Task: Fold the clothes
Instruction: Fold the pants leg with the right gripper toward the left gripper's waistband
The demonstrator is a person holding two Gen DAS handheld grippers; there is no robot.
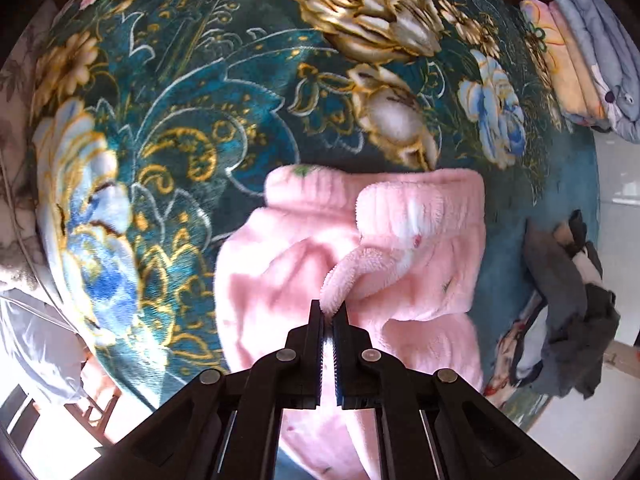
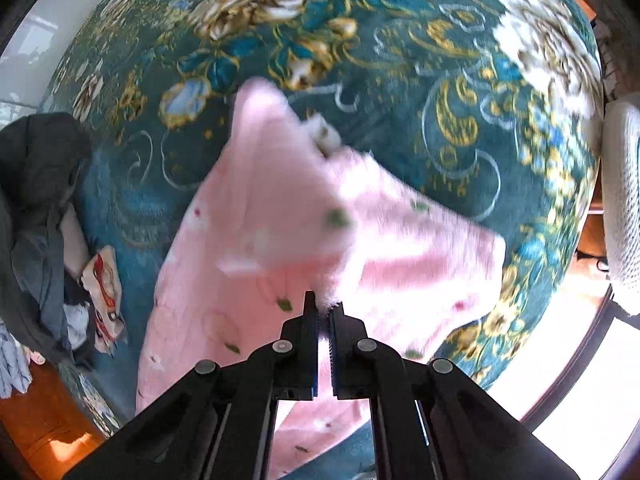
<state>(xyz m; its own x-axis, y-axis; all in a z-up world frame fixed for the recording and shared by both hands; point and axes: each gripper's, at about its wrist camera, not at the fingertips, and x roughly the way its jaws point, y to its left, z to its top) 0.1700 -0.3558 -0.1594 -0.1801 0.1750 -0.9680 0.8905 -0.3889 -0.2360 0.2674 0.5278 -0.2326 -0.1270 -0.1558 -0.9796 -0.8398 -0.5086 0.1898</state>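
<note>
A fluffy pink garment (image 1: 280, 272) with small green and red prints hangs over the teal floral blanket (image 1: 192, 120). My left gripper (image 1: 330, 309) is shut on a fold of the pink garment near its ribbed waistband (image 1: 400, 192). In the right wrist view the same pink garment (image 2: 256, 216) is lifted and blurred. My right gripper (image 2: 325, 307) is shut on another edge of it, above the blanket (image 2: 440, 92).
A heap of dark grey clothes (image 1: 568, 304) lies at the blanket's right edge; it also shows in the right wrist view (image 2: 40, 208) at the left. Folded light clothes (image 1: 588, 52) are stacked at the far right. A white mesh chair (image 2: 620, 196) stands right.
</note>
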